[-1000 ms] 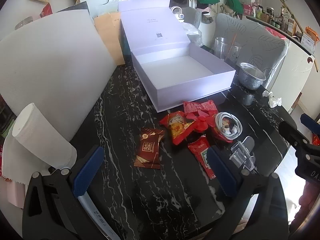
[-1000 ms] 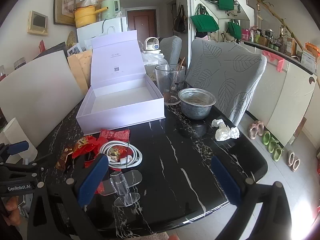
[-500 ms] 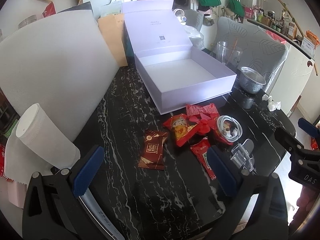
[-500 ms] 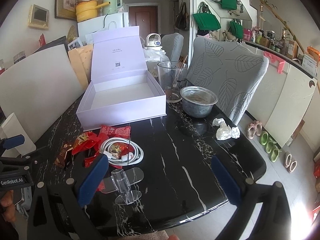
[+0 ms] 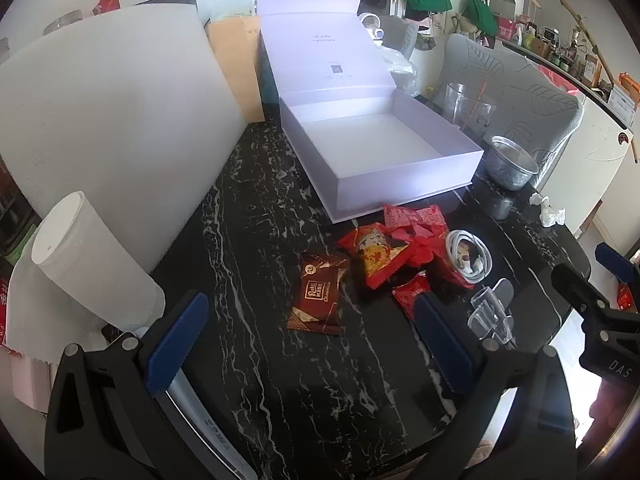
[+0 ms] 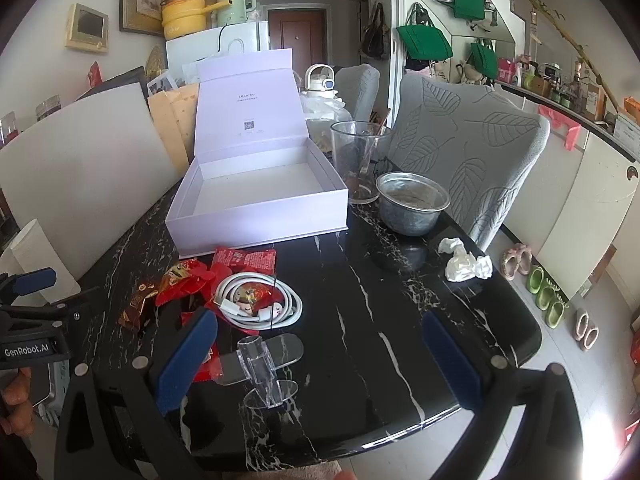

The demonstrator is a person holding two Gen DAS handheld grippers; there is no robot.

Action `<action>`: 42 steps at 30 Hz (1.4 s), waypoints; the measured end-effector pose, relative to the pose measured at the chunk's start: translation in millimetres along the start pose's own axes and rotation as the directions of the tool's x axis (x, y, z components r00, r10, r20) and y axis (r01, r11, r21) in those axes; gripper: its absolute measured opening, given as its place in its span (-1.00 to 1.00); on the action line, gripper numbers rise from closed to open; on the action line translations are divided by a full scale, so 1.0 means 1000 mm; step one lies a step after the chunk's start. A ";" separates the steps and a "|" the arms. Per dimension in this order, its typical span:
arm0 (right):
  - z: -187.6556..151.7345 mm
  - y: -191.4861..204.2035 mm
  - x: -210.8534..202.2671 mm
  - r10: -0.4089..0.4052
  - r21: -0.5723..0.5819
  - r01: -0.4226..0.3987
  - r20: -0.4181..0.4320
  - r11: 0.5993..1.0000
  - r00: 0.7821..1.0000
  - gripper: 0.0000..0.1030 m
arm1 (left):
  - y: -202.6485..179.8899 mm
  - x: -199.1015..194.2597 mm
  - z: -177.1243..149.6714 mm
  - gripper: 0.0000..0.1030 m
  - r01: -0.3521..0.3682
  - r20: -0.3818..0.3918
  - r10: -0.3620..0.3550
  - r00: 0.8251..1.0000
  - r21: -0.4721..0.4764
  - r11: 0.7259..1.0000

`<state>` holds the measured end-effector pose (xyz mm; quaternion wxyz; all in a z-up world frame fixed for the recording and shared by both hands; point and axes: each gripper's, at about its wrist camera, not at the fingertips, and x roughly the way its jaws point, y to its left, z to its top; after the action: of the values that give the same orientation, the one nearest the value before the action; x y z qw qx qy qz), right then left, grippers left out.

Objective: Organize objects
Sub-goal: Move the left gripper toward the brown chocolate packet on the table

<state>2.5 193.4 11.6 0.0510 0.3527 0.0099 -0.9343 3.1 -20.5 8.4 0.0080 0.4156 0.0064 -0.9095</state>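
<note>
An open, empty lilac box (image 5: 380, 148) (image 6: 260, 192) stands on the black marble table (image 5: 260, 360). In front of it lie a brown chocolate packet (image 5: 318, 294) (image 6: 138, 306), red snack packets (image 5: 378, 254) (image 6: 244, 260), a coiled white cable (image 5: 470, 256) (image 6: 260, 304) and a clear acrylic stand (image 5: 490, 314) (image 6: 264, 368). My left gripper (image 5: 308, 344) is open and empty, hovering short of the brown packet. My right gripper (image 6: 320, 348) is open and empty, near the acrylic stand.
A paper roll (image 5: 88, 264) and a white board (image 5: 116, 120) stand at the left. A glass beaker (image 6: 358, 160), a metal bowl (image 6: 412, 202) and a crumpled tissue (image 6: 466, 264) sit right of the box. A grey chair (image 6: 468, 160) is beyond.
Both grippers have edged forward towards the items; the box and packets look slightly nearer. Nothing on the table has moved.
</note>
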 end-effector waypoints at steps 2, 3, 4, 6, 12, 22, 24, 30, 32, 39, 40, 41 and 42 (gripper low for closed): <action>0.000 0.000 0.001 0.004 0.000 -0.004 -0.006 1.000 1.000 0.99 | 0.001 0.000 0.001 1.00 0.001 0.002 -0.001 1.000 0.001 1.000; 0.000 0.001 0.002 0.006 0.002 -0.006 -0.008 1.000 1.000 0.99 | 0.002 -0.001 0.001 1.00 0.000 0.002 0.000 1.000 -0.001 1.000; 0.001 0.001 0.002 0.007 0.002 -0.007 -0.011 1.000 1.000 0.99 | 0.003 -0.001 0.002 1.00 0.000 0.002 0.000 1.000 -0.004 1.000; 0.001 0.002 0.002 0.011 -0.001 -0.011 -0.008 1.000 1.000 0.99 | 0.003 0.000 0.003 1.00 0.001 -0.001 -0.001 1.000 -0.007 1.000; 0.004 0.006 0.002 0.004 -0.027 -0.004 -0.003 1.000 1.000 0.99 | 0.000 0.001 0.007 1.00 -0.021 -0.002 0.021 1.000 0.012 1.000; 0.008 0.005 -0.001 -0.013 -0.027 0.012 -0.008 1.000 1.000 0.99 | -0.005 -0.004 0.012 1.00 -0.024 0.000 0.024 1.000 0.028 0.999; 0.009 0.004 -0.002 -0.013 -0.028 0.013 -0.010 1.000 1.000 0.99 | -0.007 -0.005 0.012 1.00 -0.025 -0.001 0.025 1.000 0.037 0.999; 0.007 0.003 -0.003 -0.016 -0.030 0.016 -0.020 0.999 1.000 0.99 | -0.012 -0.006 0.011 1.00 -0.021 -0.001 0.021 1.000 0.045 0.999; 0.005 0.003 -0.003 -0.014 -0.033 0.013 -0.024 0.999 1.000 0.99 | -0.013 -0.005 0.010 1.00 -0.023 -0.003 0.023 1.000 0.049 0.999; -0.007 0.005 0.002 -0.011 -0.048 0.009 -0.046 0.999 0.999 0.99 | -0.010 0.007 -0.003 1.00 -0.031 -0.047 0.032 0.998 0.037 0.999; -0.009 0.005 0.003 -0.011 -0.049 0.009 -0.050 0.999 0.999 0.99 | -0.010 0.007 -0.005 1.00 -0.030 -0.053 0.032 0.998 0.034 0.999; -0.011 0.005 0.004 -0.009 -0.051 0.006 -0.051 0.999 0.999 0.99 | -0.009 0.008 -0.007 1.00 -0.028 -0.057 0.030 0.998 0.033 0.999; -0.014 0.005 0.003 -0.006 -0.055 0.003 -0.051 0.998 0.999 0.99 | -0.009 0.008 -0.009 1.00 -0.030 -0.060 0.032 0.998 0.033 0.999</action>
<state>9.4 188.9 -0.8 0.0583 0.3749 0.0376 -0.9245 4.2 -11.3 -3.3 0.0154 0.4433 -0.0142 -0.8961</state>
